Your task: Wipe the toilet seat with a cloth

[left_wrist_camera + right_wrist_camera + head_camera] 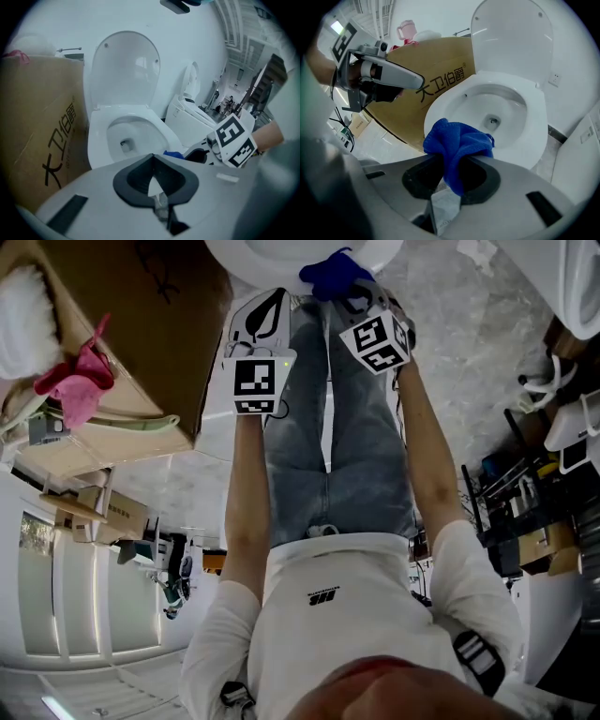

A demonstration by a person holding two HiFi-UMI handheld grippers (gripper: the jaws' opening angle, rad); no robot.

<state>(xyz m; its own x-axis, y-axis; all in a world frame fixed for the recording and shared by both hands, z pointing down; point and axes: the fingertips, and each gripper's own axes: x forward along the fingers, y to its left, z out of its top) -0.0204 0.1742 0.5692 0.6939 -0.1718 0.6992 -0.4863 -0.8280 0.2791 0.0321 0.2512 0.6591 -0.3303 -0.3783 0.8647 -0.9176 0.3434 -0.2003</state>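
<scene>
A white toilet stands with its lid (125,70) up and its seat (534,126) down around the bowl (126,136). My right gripper (454,157) is shut on a bunched blue cloth (457,147), held just in front of and above the seat's near rim. In the head view the cloth (336,273) shows at the top beside the toilet's front edge (281,254). My left gripper (152,157) is shut with nothing between its jaws; it hovers left of the right one (232,140), short of the seat (101,117).
A big cardboard box (440,89) stands close against the toilet's left side, with pink things (80,381) on top. A second white toilet (190,115) stands to the right. The floor (469,334) is grey marble-patterned tile.
</scene>
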